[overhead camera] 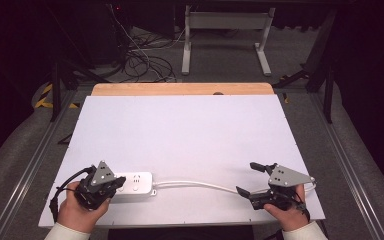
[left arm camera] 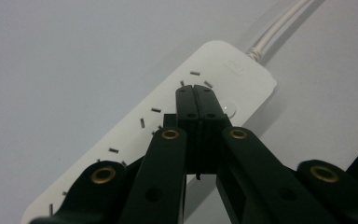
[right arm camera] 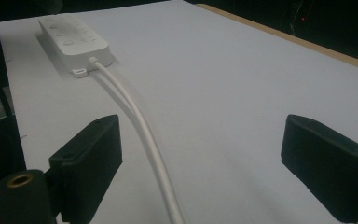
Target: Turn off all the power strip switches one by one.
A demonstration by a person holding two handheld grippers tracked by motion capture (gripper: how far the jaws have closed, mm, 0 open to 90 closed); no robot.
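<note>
A white power strip (overhead camera: 132, 183) is seen lying flat on the white tabletop (overhead camera: 190, 135), near the front-left edge. Its white cable (overhead camera: 200, 185) is run rightward across the tabletop toward the right hand-held gripper (overhead camera: 252, 177).

The left hand-held gripper (overhead camera: 117, 184) is held over the strip's left part; in the left gripper view its jaws are pressed fully together, tips set down on or just above the strip's top face (left arm camera: 205, 70), beside a round button (left arm camera: 230, 109). Nothing is clamped between them. Contact with the face cannot be told for sure.

The right hand-held gripper is held wide open near the front-right corner. In the right gripper view the cable (right arm camera: 140, 126) is seen passing between the spread jaws, nearer the left one, touched by neither. The strip (right arm camera: 72, 39) is seen far off at the top left there.
</note>
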